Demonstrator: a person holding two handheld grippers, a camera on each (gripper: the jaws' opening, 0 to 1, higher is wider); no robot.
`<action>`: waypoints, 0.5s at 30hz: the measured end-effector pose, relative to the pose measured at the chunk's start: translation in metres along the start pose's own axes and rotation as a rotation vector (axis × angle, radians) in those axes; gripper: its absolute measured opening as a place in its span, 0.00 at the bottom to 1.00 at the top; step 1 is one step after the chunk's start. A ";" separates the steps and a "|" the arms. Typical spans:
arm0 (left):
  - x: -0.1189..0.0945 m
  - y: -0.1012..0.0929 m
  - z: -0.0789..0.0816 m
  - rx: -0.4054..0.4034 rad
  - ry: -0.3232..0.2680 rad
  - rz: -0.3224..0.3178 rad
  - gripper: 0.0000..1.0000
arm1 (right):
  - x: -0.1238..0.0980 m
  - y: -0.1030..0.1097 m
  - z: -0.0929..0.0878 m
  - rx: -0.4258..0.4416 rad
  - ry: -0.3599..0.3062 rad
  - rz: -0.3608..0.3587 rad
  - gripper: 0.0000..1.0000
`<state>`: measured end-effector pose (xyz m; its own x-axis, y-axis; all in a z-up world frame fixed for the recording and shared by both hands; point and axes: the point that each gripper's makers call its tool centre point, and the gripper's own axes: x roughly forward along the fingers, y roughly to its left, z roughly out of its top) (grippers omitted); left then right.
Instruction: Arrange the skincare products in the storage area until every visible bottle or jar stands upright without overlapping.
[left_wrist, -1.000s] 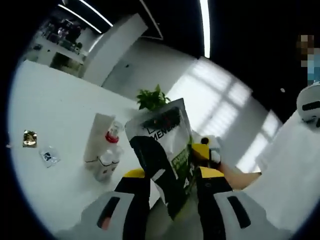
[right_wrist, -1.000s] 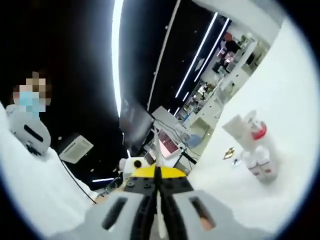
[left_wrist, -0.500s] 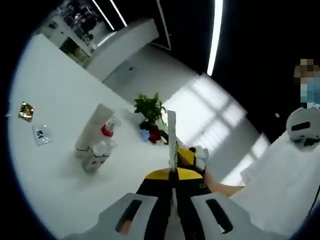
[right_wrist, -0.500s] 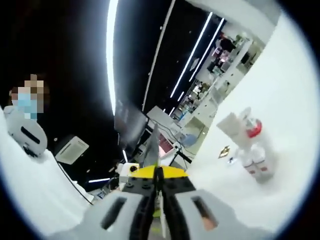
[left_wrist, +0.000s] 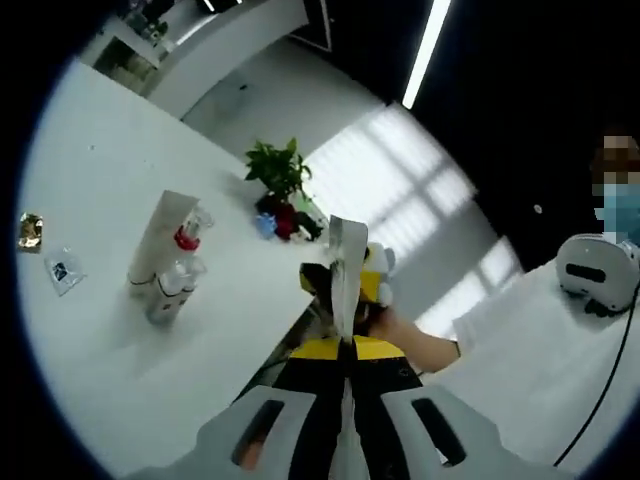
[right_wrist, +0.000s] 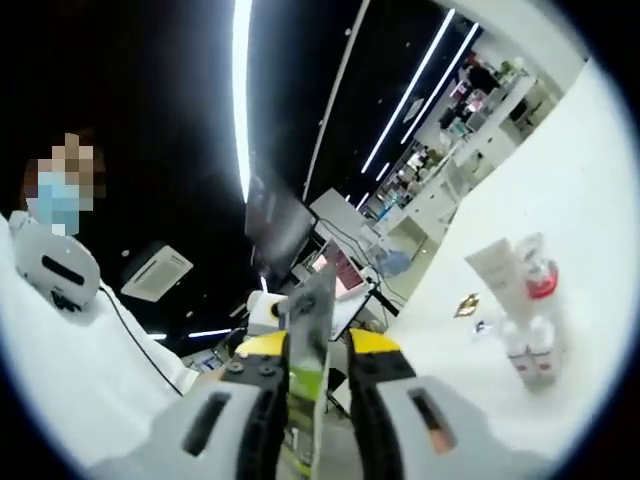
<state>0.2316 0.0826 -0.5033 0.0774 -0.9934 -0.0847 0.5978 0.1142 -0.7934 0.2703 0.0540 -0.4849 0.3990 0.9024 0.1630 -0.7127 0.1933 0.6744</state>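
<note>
I see a plain white surface (left_wrist: 120, 390) carrying the things. A small cluster stands on it: a tall white tube (left_wrist: 158, 238) on its cap end, leaning a little, a bottle with a red collar (left_wrist: 186, 238) just beside it, and two small clear bottles with white caps (left_wrist: 166, 295) touching in front. Apart from the cluster lie a small gold packet (left_wrist: 29, 231) and a clear sachet (left_wrist: 62, 271), both flat. In the right gripper view the same cluster (right_wrist: 525, 300) stands on the surface.

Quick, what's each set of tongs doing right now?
Left tongs: shut on the bottom edge of the flat pouch, held edge-on above the table.
Right tongs: jaws set around the same pouch; a firm clamp cannot be told.
</note>
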 end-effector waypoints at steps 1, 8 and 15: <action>-0.001 0.004 -0.002 -0.015 0.019 0.012 0.00 | 0.001 0.000 0.000 -0.003 -0.001 -0.006 0.13; -0.006 0.014 0.015 -0.001 -0.140 0.023 0.07 | -0.002 -0.001 0.011 0.100 -0.161 -0.007 0.01; 0.004 0.018 -0.015 0.002 -0.133 0.041 0.39 | -0.012 -0.010 0.021 0.205 -0.309 -0.026 0.01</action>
<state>0.2306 0.0803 -0.5271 0.2071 -0.9777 -0.0361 0.5937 0.1549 -0.7896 0.2852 0.0332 -0.4781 0.5930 0.7331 0.3330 -0.5824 0.1049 0.8061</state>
